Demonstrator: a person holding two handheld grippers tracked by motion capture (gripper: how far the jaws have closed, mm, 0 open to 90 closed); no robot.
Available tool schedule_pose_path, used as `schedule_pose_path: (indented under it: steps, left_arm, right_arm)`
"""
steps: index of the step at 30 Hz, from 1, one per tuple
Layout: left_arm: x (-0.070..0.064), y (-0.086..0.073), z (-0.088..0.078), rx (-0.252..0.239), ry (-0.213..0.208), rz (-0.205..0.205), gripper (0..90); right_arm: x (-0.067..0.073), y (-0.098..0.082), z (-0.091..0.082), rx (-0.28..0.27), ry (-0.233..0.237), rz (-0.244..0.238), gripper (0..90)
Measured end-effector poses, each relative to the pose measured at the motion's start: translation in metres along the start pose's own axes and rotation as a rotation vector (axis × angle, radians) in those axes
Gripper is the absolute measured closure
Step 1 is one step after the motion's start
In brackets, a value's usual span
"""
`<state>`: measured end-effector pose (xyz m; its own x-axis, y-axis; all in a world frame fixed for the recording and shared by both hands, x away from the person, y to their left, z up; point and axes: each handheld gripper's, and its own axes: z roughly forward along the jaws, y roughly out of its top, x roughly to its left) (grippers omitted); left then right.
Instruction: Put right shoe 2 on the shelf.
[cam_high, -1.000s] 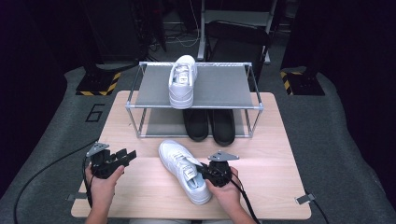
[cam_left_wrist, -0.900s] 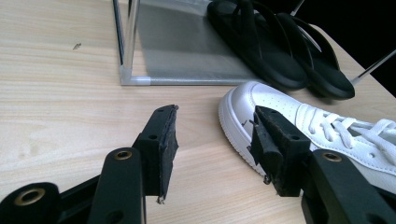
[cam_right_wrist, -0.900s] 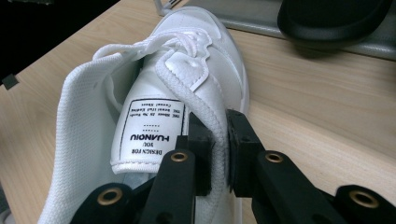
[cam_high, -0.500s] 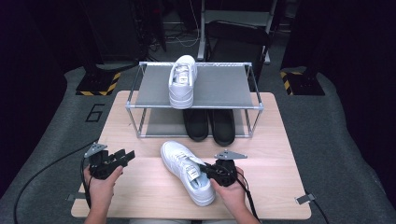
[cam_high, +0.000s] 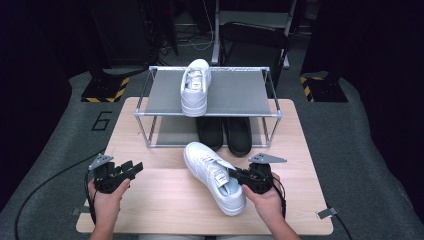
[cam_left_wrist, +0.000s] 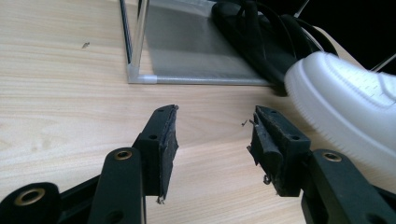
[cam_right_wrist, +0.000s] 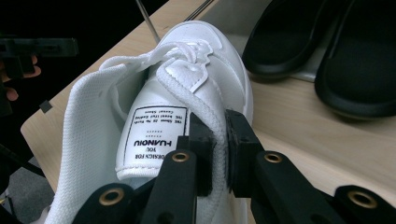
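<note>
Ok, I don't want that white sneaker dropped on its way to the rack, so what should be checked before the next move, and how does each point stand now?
1. Right tongs shut on the sneaker on the table, pinching its collar edge beside the tongue: ok.
2. Grip deep enough to carry the shoe's weight: cannot tell; only the thin collar edge is held.
3. Free room on the rack's top shelf beside the other white sneaker: ok.
4. Left tongs open, holding nothing, apart from the shoe: ok.
5. Black shoes under the shelf, out of the lifting path: ok.
</note>
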<state>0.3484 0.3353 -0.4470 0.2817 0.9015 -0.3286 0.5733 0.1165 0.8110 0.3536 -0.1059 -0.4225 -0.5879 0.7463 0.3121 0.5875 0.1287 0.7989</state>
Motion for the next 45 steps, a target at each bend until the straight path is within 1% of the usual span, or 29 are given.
schedule_pose_path:
  steps: [3,4,6,10,11,15,16,18,20,21,22,25,30,33,38,39,43,45]
  left_arm:
    - [0.001,0.0,-0.001,0.006,-0.001,0.006,49.8]
    - [0.001,-0.001,-0.001,0.004,0.01,0.007,49.6]
    - [0.002,-0.002,-0.001,0.001,0.015,0.007,48.8]
    - [0.002,-0.002,-0.002,0.005,0.016,0.012,47.5]
    - [0.002,-0.003,-0.002,0.006,0.016,0.012,47.2]
    - [0.003,-0.004,-0.002,0.003,0.017,0.016,47.2]
    - [0.003,-0.004,-0.002,0.011,0.017,0.011,47.2]
    - [0.003,-0.005,-0.002,0.003,0.017,0.012,47.2]
    - [0.004,-0.005,-0.003,0.009,0.018,0.005,47.1]
    - [0.004,-0.005,-0.003,0.009,0.018,0.005,47.1]
    - [0.005,-0.005,-0.003,-0.003,0.021,0.008,47.1]
    - [0.005,-0.005,-0.003,0.001,0.021,0.006,47.2]
    - [0.004,-0.005,-0.003,0.0,0.023,0.008,47.1]
    - [0.004,-0.005,-0.003,0.015,0.018,-0.001,47.1]
    - [0.004,-0.003,0.0,0.007,0.016,0.007,47.2]
    - [0.004,-0.003,0.0,0.007,0.016,0.007,47.2]
    - [0.001,-0.003,0.001,0.015,0.014,0.008,47.2]
    - [0.0,-0.003,0.002,0.014,0.012,0.008,47.2]
  right_arm:
    - [-0.002,0.009,-0.013,-0.003,-0.007,-0.015,82.6]
    - [-0.003,0.011,-0.017,-0.007,-0.009,-0.018,82.6]
    - [-0.004,0.018,-0.026,-0.012,-0.007,-0.024,82.6]
    - [-0.008,0.03,-0.044,-0.025,-0.009,-0.025,82.6]
    - [-0.008,0.032,-0.049,-0.027,-0.005,-0.018,82.6]
    - [-0.008,0.043,-0.065,-0.039,-0.008,-0.031,82.6]
    - [-0.008,0.045,-0.068,-0.043,-0.006,-0.034,82.6]
    - [-0.008,0.05,-0.075,-0.048,-0.006,-0.033,82.6]
    - [-0.009,0.054,-0.081,-0.058,-0.009,-0.029,82.6]
    - [-0.009,0.054,-0.081,-0.058,-0.009,-0.029,82.6]
    - [-0.011,0.059,-0.086,-0.062,-0.012,-0.027,82.6]
    - [-0.012,0.065,-0.093,-0.076,-0.012,-0.024,82.6]
    - [-0.014,0.075,-0.102,-0.082,-0.02,-0.022,82.6]
    - [-0.015,0.081,-0.108,-0.09,-0.026,-0.022,82.5]
    - [-0.02,0.09,-0.119,-0.114,-0.029,-0.006,82.6]
    - [-0.02,0.09,-0.119,-0.114,-0.029,-0.006,82.6]
    - [-0.025,0.101,-0.123,-0.131,-0.044,-0.005,82.5]
    - [-0.028,0.106,-0.123,-0.125,-0.048,-0.001,82.6]
